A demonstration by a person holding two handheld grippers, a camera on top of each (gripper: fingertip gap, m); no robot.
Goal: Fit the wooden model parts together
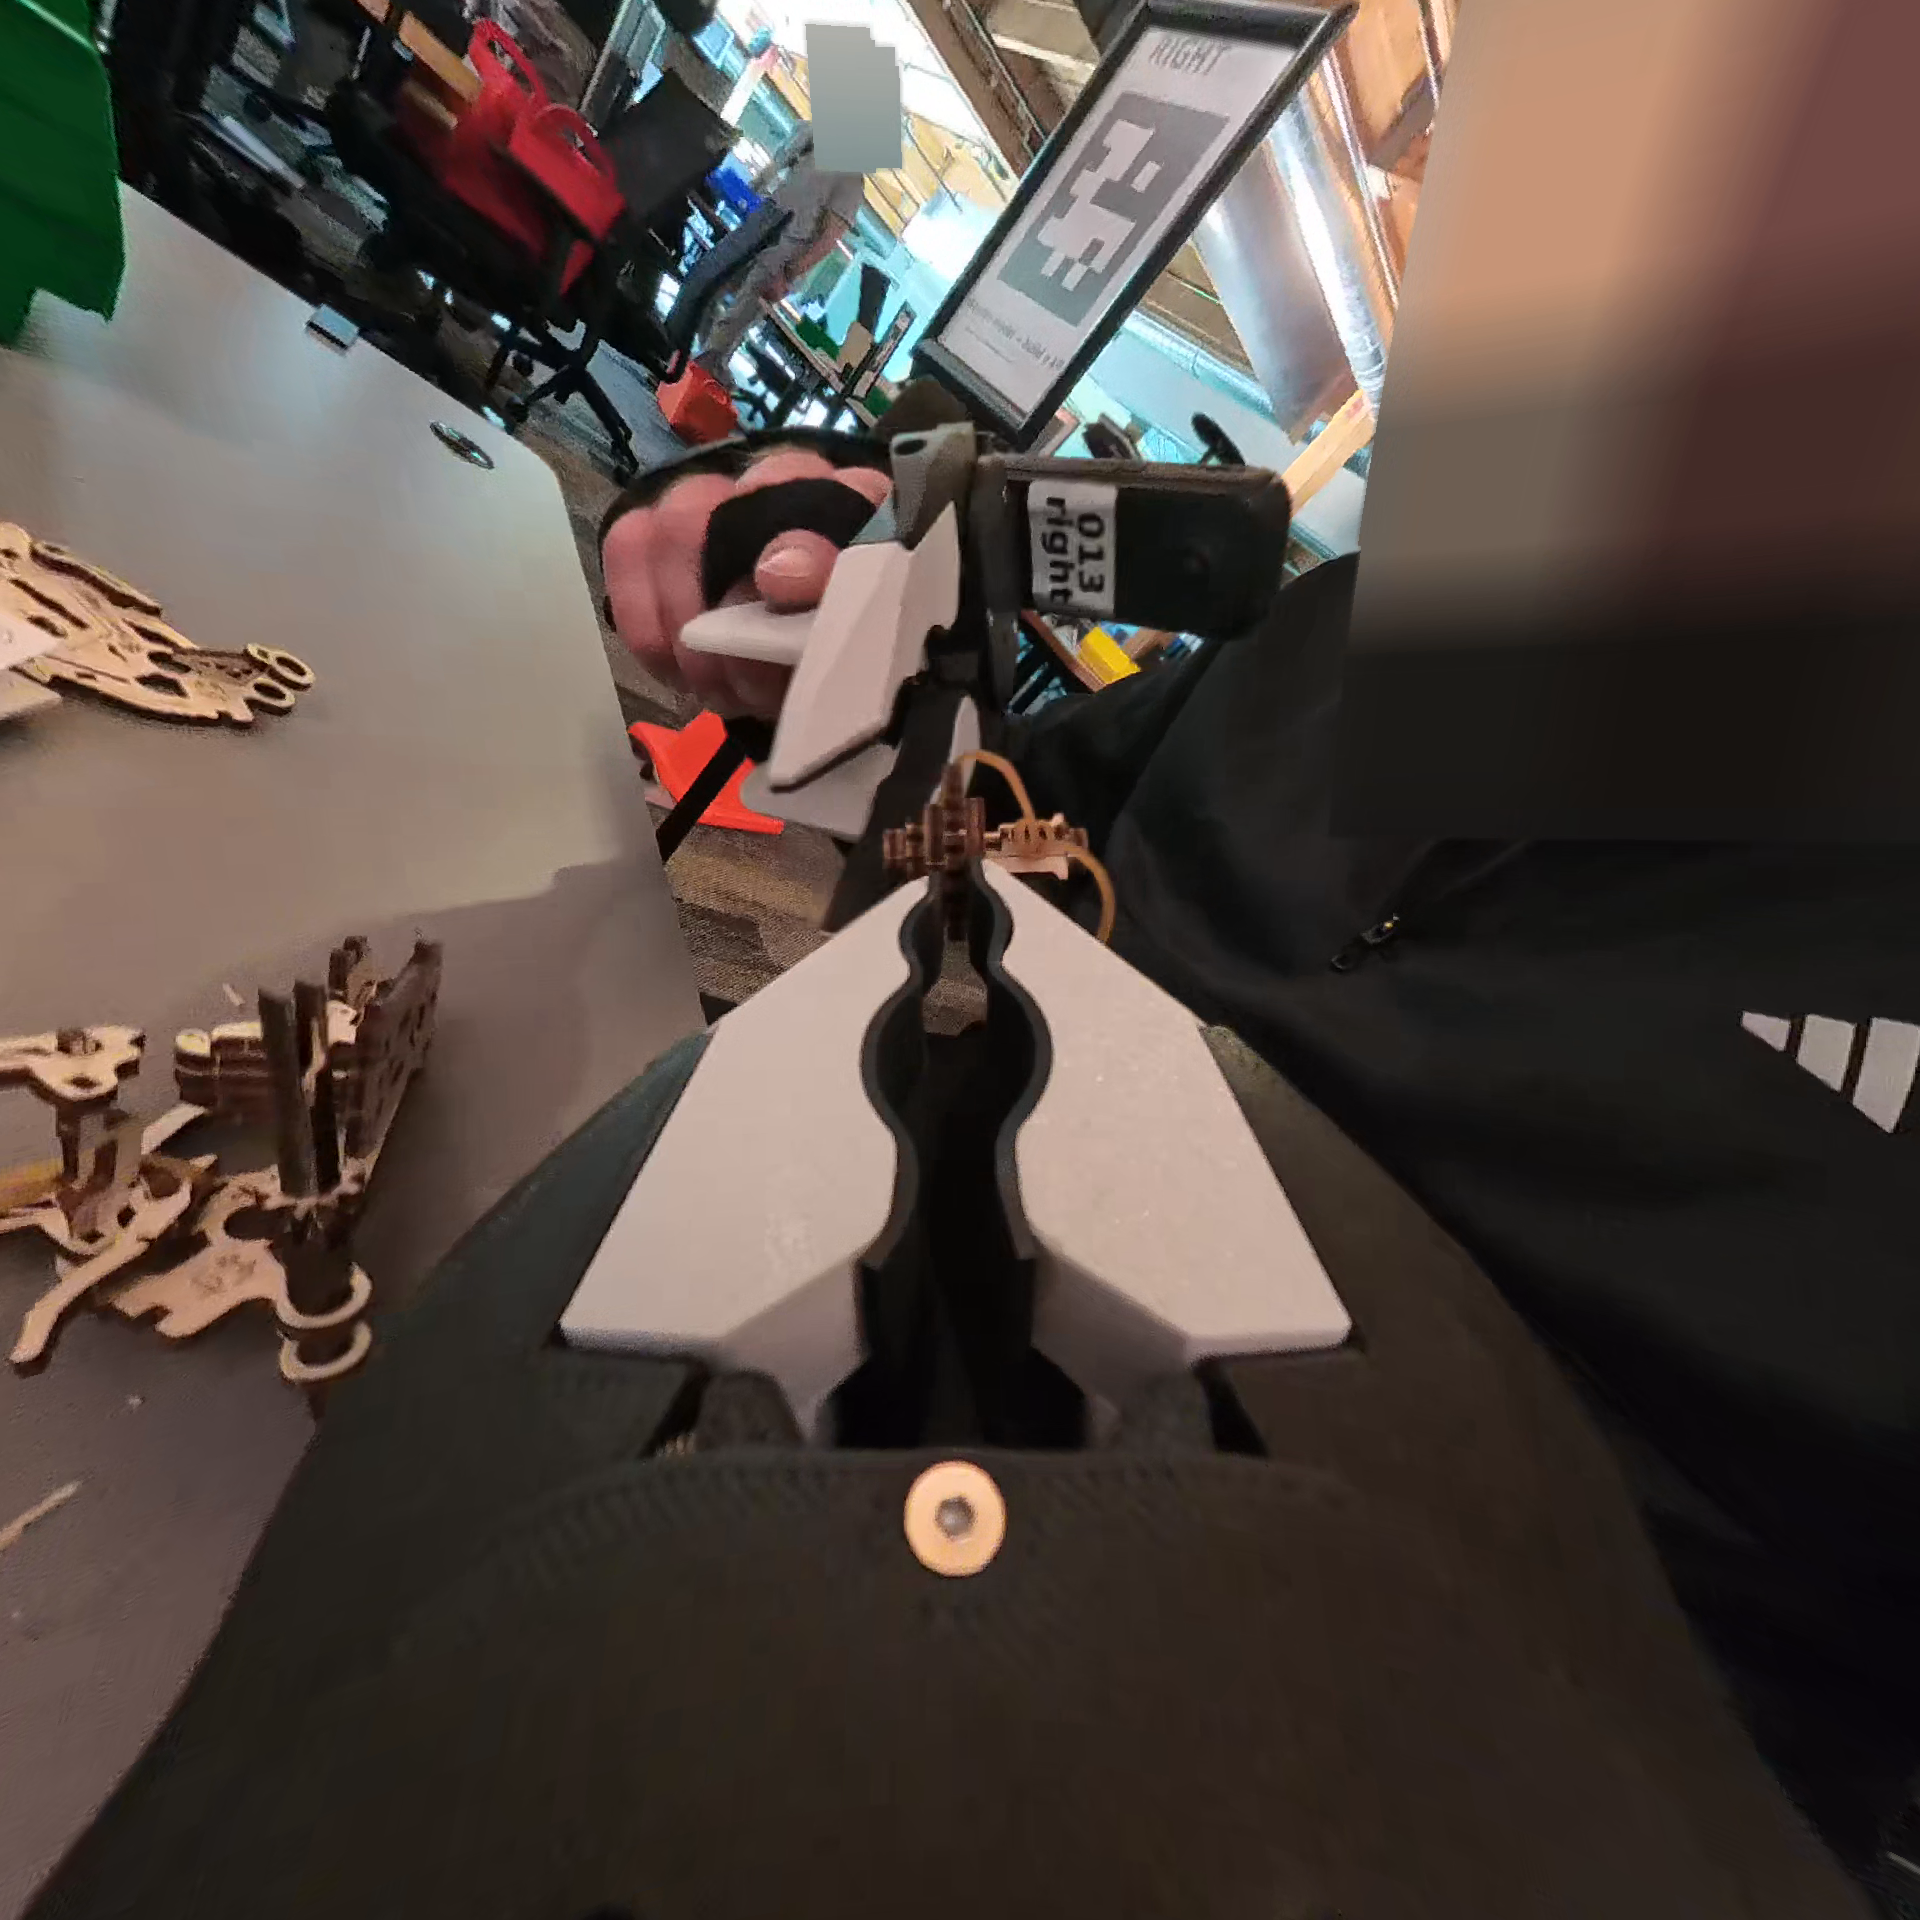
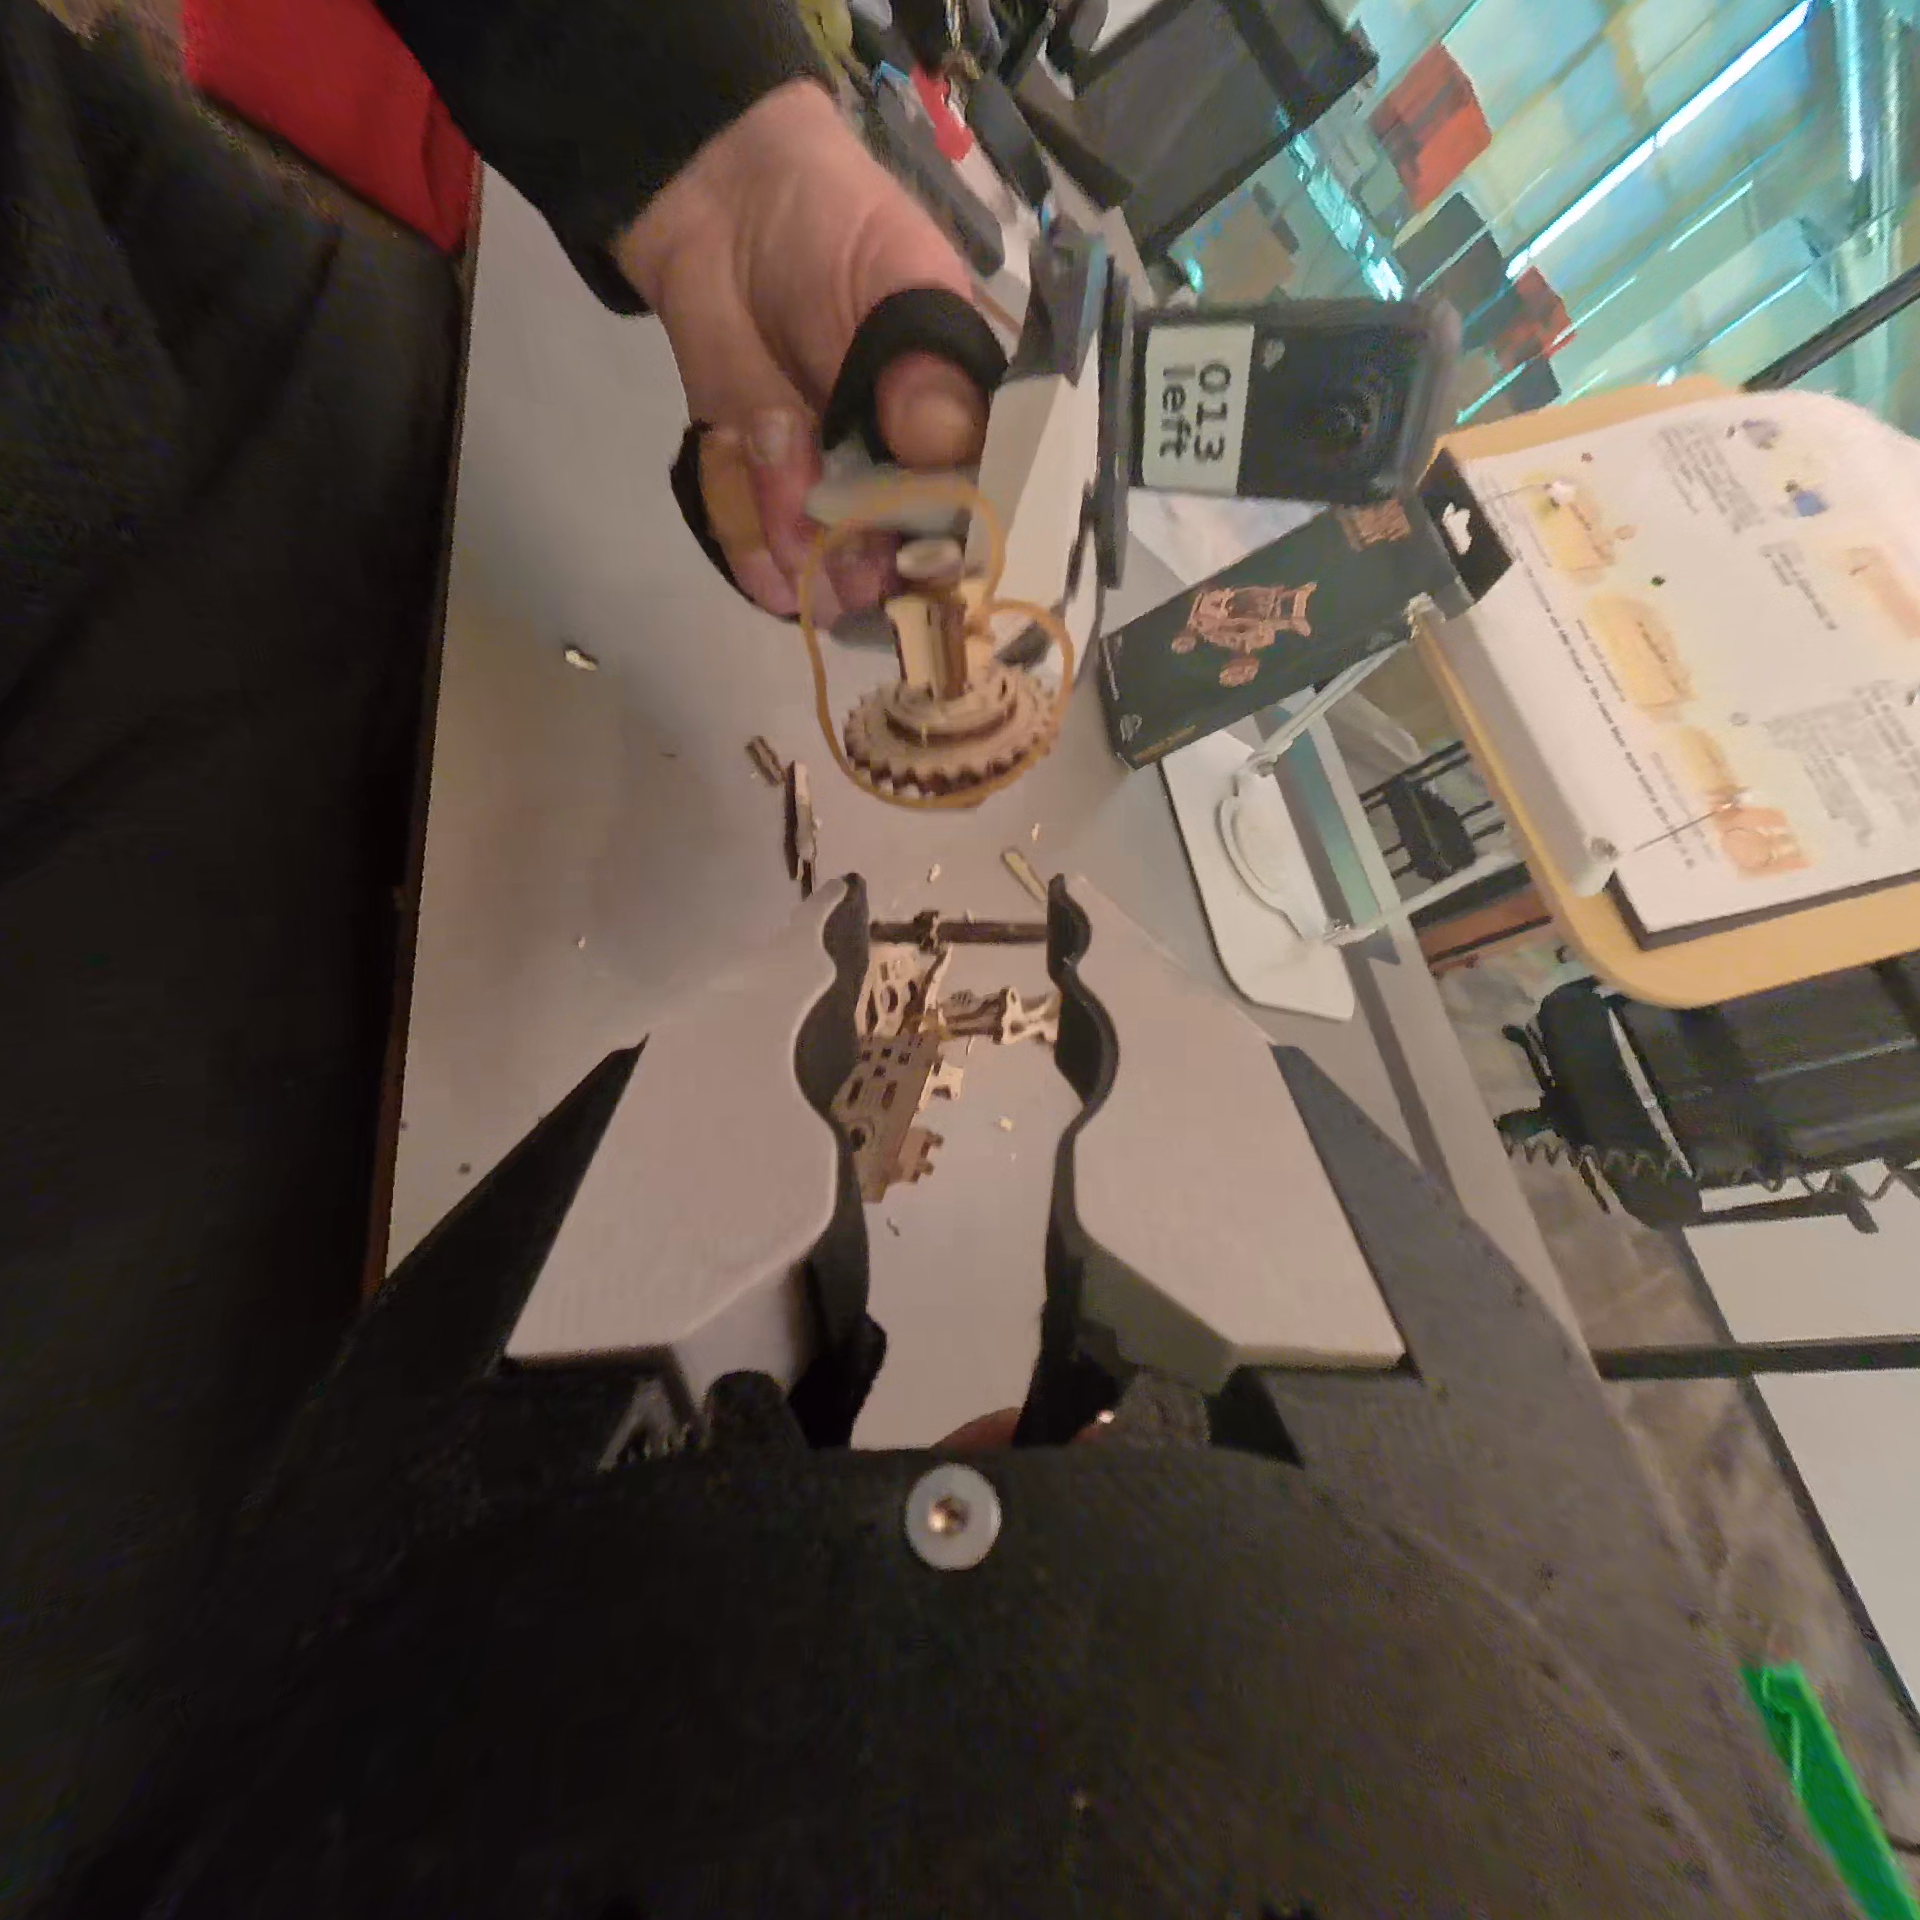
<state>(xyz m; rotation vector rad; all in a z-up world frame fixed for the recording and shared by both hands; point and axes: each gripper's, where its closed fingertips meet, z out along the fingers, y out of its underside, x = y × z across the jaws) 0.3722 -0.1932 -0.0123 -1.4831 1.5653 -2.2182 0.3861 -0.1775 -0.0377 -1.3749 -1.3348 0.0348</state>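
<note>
My left gripper (image 1: 951, 883) is shut on a small wooden gear assembly (image 1: 940, 842), pinching a thin part of it at the fingertips. A tan rubber band (image 1: 1101, 883) loops off it. In the right wrist view the same gear stack (image 2: 940, 717) hangs from the left gripper (image 2: 914, 520) above the table, with the band (image 2: 821, 665) around it. My right gripper (image 2: 956, 914) is open and empty in the air. It faces the left gripper and also shows in the left wrist view (image 1: 784, 784). A partly built wooden model (image 2: 894, 1091) stands on the table behind its open fingers.
The grey table (image 1: 312, 468) holds the partly built model (image 1: 312, 1143), a cut-out wooden sheet (image 1: 135, 644) and small scraps (image 2: 800, 810). A black box (image 2: 1278, 634), an instruction board (image 2: 1714, 675) and a framed marker sign (image 1: 1122, 208) stand nearby. A person's black jacket (image 1: 1455, 1039) is close. The tips of both grippers are at nearly the same place.
</note>
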